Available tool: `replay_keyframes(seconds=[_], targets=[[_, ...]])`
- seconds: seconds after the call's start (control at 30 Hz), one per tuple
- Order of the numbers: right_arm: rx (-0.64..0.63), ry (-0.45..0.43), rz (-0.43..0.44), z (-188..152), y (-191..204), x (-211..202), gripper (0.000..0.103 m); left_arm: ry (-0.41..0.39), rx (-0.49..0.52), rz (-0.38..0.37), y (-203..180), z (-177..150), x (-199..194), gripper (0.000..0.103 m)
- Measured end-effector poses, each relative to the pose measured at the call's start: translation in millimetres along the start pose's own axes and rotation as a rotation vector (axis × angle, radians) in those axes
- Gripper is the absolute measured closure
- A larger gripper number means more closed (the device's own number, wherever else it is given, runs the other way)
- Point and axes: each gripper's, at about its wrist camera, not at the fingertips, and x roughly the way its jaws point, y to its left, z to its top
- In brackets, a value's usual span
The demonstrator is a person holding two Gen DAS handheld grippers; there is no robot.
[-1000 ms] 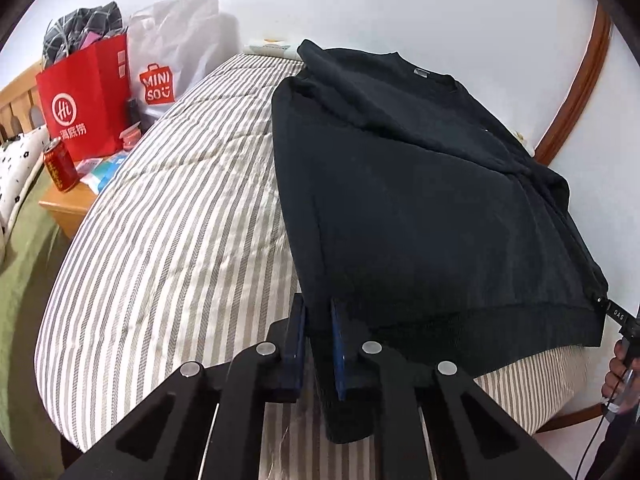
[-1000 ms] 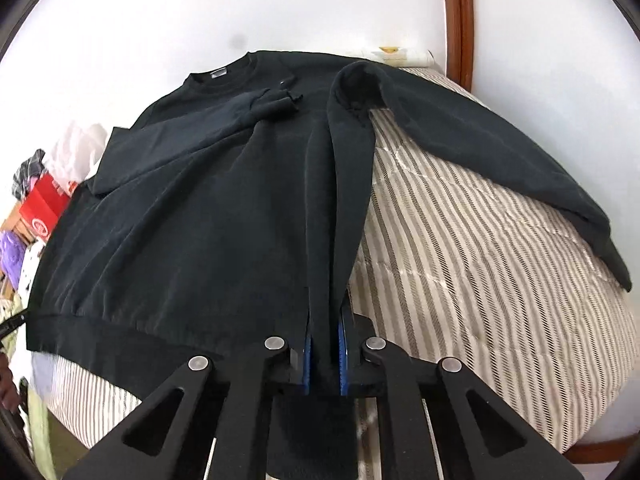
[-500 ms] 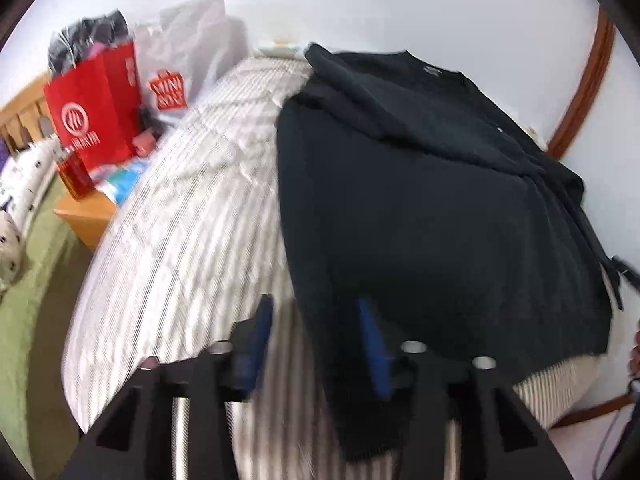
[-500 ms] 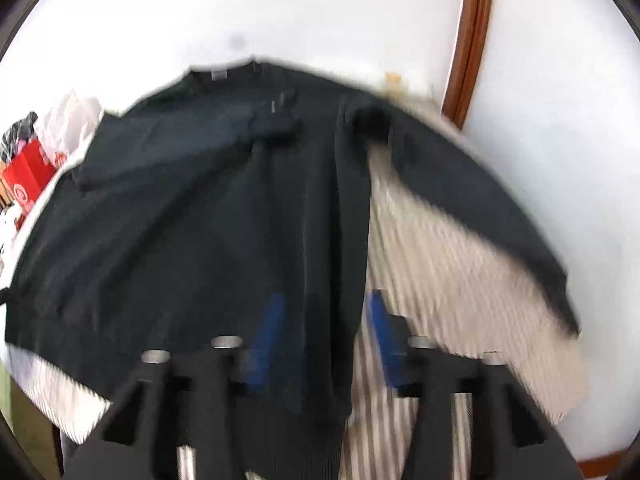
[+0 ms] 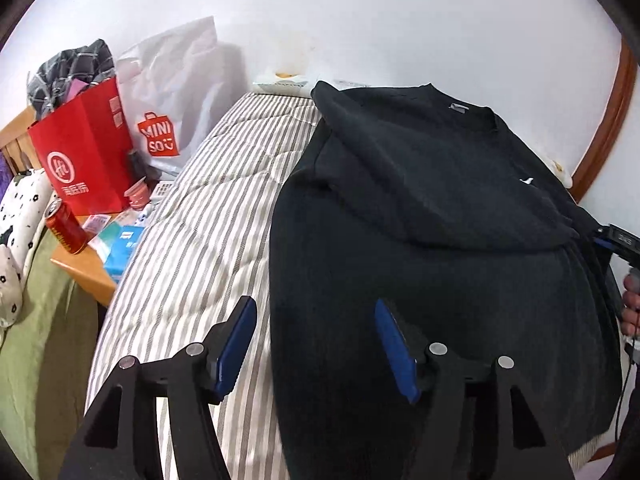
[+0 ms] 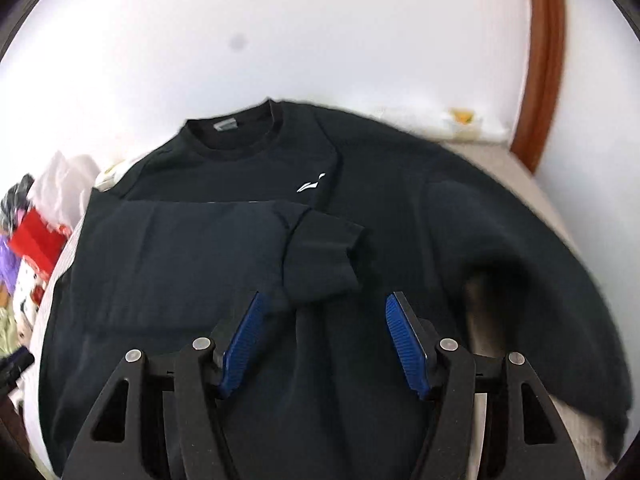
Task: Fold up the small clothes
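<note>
1. Left wrist view: striped bed carries the black sweatshirt, face up.
2. One sleeve already lies folded across the chest; the other sleeve and the body folds likely remain.
3. Left claw is opening, nothing gripped; right claw stands apart, empty.

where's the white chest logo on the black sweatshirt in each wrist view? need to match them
Left wrist: white logo, right of centre, upper half, near the far sleeve.
Right wrist: logo, centre, just above the folded sleeve's cuff.
Shared landmark: grey neck label inside the collar.
</note>
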Motion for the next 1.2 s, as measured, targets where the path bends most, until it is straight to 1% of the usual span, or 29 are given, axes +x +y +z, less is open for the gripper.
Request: replay_keyframes(seconds=[0.1, 0.2, 0.27, 0.3, 0.33, 0.37, 0.4, 0.47, 0.57, 0.6, 0.67, 0.7, 0.77, 0.8, 0.83, 0.9, 0.97, 1.0, 1.07, 1.1, 1.13, 1.2], targets=[[0.056, 0.078, 0.003, 15, -10, 47, 0.04, 0.01, -0.009, -0.008, -1, 7, 14, 0.043], [0.125, 0.129, 0.023, 17, -18, 73, 0.04, 0.018, -0.018, -0.011, 0, 13, 27, 0.043], [0.122, 0.077, 0.013, 22, -14, 76, 0.043, 0.025, -0.026, -0.01, 0, 17, 35, 0.043], [0.099, 0.074, 0.019, 23, -9, 80, 0.056, 0.029, -0.03, -0.01, 0, 18, 39, 0.043], [0.074, 0.068, 0.029, 24, -4, 83, 0.072, 0.033, -0.031, -0.009, -1, 20, 42, 0.043], [0.06, 0.063, 0.05, 24, 0, 83, 0.078, 0.036, -0.031, -0.007, -1, 21, 45, 0.043], [0.044, 0.059, 0.053, 25, 2, 80, 0.082, 0.04, -0.028, 0.001, -2, 21, 48, 0.043], [0.012, 0.018, 0.036, 28, 2, 67, 0.084, 0.046, -0.023, 0.014, -3, 22, 51, 0.043], [0.032, -0.069, 0.062, 29, -12, 34, 0.084, 0.057, -0.019, 0.023, -3, 20, 55, 0.043], [0.041, -0.097, 0.036, 28, -19, 24, 0.084, 0.059, -0.018, 0.027, -2, 19, 55, 0.043], [0.042, -0.119, -0.011, 27, -29, 14, 0.084, 0.061, -0.018, 0.029, -1, 18, 56, 0.041], [0.048, -0.115, -0.02, 25, -34, 12, 0.083, 0.061, -0.021, 0.025, 0, 18, 56, 0.041], [0.067, -0.07, -0.018, 19, -44, 16, 0.081, 0.058, -0.026, 0.019, 1, 19, 55, 0.041], [0.075, -0.039, -0.034, 15, -47, 20, 0.077, 0.056, -0.028, 0.017, 1, 19, 55, 0.041], [0.077, -0.013, -0.062, 12, -49, 23, 0.068, 0.054, -0.029, 0.016, 2, 19, 54, 0.041], [0.062, -0.01, -0.104, 9, -46, 19, 0.065, 0.046, -0.025, 0.015, 2, 20, 51, 0.041], [0.037, -0.046, -0.153, 13, -34, 7, 0.06, 0.038, -0.017, 0.022, 2, 22, 49, 0.041], [0.018, -0.07, -0.172, 15, -28, -3, 0.054, 0.033, -0.011, 0.025, 1, 24, 49, 0.041], [-0.047, -0.127, -0.18, 25, -4, -18, 0.051, 0.022, 0.001, 0.036, 2, 27, 48, 0.041], [-0.086, -0.143, -0.165, 31, 13, -19, 0.047, 0.021, 0.009, 0.043, 2, 30, 49, 0.041], [-0.131, -0.152, -0.133, 37, 34, -17, 0.045, 0.02, 0.013, 0.043, 2, 32, 51, 0.041], [-0.204, -0.135, -0.035, 45, 76, -4, 0.044, 0.012, 0.016, 0.044, 3, 37, 53, 0.041]])
